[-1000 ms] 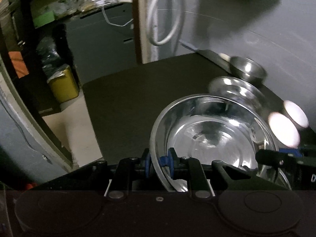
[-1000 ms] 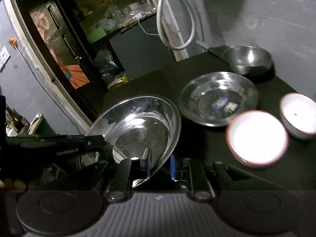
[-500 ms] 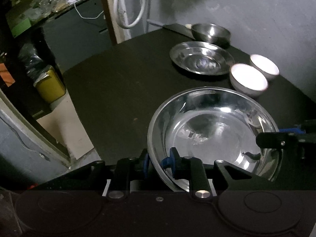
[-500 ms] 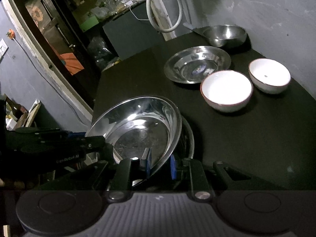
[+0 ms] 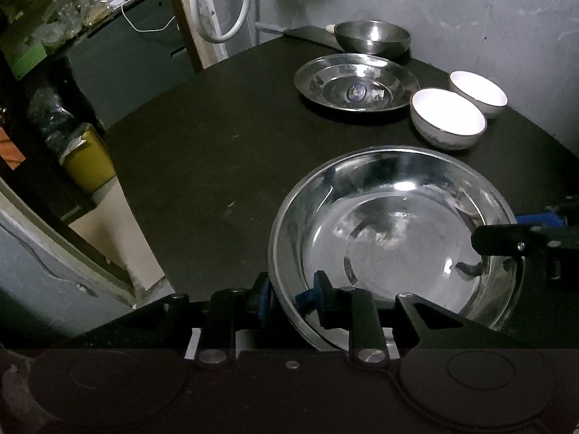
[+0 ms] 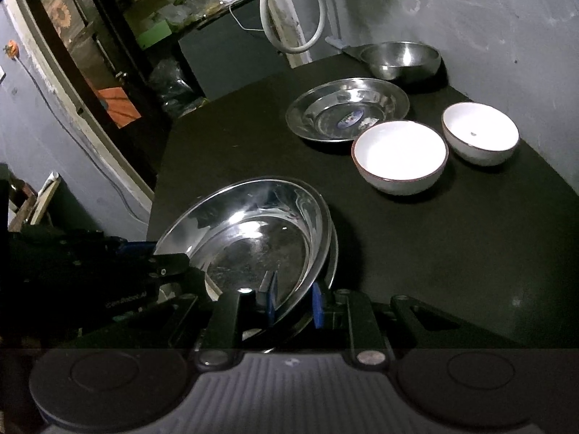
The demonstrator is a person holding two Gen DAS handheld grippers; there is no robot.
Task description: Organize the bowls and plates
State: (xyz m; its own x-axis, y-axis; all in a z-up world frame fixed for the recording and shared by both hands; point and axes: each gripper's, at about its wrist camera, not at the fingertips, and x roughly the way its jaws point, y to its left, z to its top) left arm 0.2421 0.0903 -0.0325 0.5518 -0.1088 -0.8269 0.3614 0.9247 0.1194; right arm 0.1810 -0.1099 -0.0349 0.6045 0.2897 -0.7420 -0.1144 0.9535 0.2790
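Both your grippers have pulled the big steel plate (image 5: 394, 231) back toward the near bench (image 5: 202, 181) edge. Your left gripper (image 5: 289, 298) and right gripper (image 6: 291, 302) hold opposite rims, jaws closed. Only your right view shows another plate rim (image 6: 333, 253) underneath.

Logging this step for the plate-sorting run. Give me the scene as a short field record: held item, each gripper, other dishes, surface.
held: large steel plate, tilted, with a second rim under it in the right view
left gripper: shut on its near rim
right gripper: shut on the opposite rim
steel dishes: small steel plate, steel bowl behind it
white bowls: near bowl, far bowl, apart
surface: black table
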